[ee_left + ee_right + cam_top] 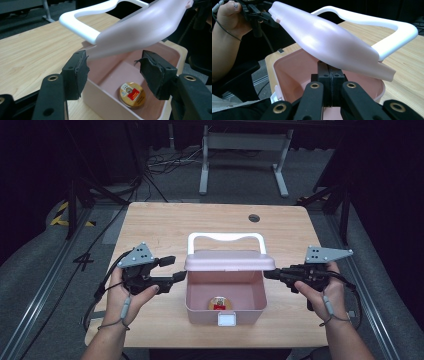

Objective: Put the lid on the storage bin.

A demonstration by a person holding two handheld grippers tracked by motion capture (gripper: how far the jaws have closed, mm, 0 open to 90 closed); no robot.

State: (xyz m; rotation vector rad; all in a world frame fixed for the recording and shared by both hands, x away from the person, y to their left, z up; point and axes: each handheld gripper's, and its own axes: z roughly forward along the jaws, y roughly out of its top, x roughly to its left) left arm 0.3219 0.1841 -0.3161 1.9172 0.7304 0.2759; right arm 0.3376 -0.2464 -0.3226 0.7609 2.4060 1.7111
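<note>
A pink box (195, 295) stands at the middle of the wooden table (160, 225). Its pink lid (230, 262) is tilted up, and a white handle (225, 237) rises behind it. A round tin (218, 303) with a gold and red label lies on the box floor and is seen between the left jaws as the tin (132, 94). My left gripper (179, 268) is open at the box's left rim, with nothing between its pads (79, 72). My right gripper (266, 273) is shut at the right rim, and its tips (329, 75) sit just under the raised lid (324, 42).
A white latch (226, 320) is on the box's front wall. A cable hole (254, 218) marks the far right of the table. Beyond the table are a white desk frame (205, 165) and floor cables. Bare wood lies behind and beside the box.
</note>
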